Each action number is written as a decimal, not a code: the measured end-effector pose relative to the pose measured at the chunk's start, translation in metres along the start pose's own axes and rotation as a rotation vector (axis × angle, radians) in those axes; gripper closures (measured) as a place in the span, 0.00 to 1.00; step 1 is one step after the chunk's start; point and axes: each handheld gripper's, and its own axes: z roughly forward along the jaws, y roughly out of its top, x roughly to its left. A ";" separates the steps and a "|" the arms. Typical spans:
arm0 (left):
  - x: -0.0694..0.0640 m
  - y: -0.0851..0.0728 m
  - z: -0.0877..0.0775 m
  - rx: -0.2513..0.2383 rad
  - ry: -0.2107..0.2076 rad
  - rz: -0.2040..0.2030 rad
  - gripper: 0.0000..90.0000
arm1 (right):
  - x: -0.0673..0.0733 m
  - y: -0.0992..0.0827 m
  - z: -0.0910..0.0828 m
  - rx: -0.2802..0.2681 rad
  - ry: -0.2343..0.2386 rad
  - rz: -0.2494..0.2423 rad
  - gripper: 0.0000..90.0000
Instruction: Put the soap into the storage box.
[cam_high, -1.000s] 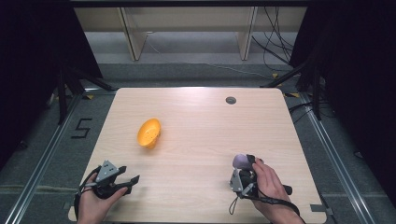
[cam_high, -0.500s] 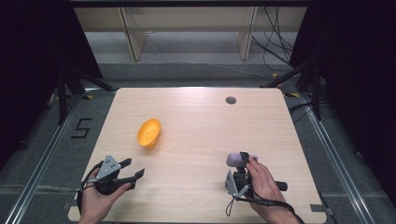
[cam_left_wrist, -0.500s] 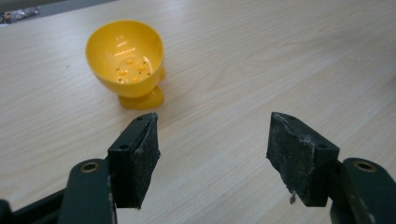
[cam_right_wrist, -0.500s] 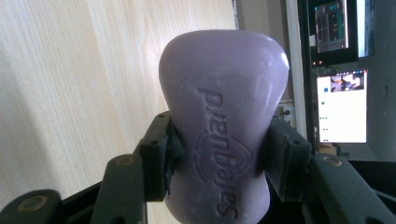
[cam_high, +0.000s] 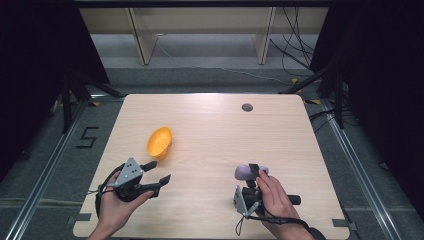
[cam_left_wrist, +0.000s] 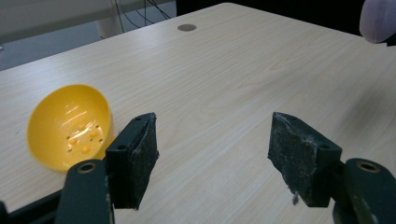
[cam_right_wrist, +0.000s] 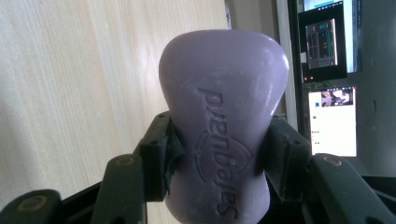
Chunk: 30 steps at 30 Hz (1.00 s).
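Since the earlier frame, left claw (cam_high: 159, 172) has advanced toward 1 o'clock, jaws opening wide, empty, near yellow plastic bowl (cam_high: 160, 142); right claw (cam_high: 253, 172) clamps purple soap bar (cam_high: 245, 172).

The bowl (cam_high: 160, 142) lies tipped on the table (cam_high: 210, 125), left of centre. Just before it hangs the left gripper (cam_high: 156, 172). Well right of the bowl, nearer the front edge, the soap (cam_high: 245, 172) sits in the right gripper (cam_high: 254, 172).
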 end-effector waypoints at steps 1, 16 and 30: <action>-0.001 0.001 0.001 0.004 0.002 0.007 0.36 | -0.001 0.000 0.000 -0.003 -0.004 -0.015 0.56; -0.009 0.015 0.010 -0.008 -0.026 0.046 0.35 | 0.000 0.006 -0.001 0.008 -0.013 0.030 0.56; -0.023 0.033 0.034 -0.011 -0.086 0.081 0.35 | -0.001 0.007 0.000 0.006 -0.019 -0.003 0.56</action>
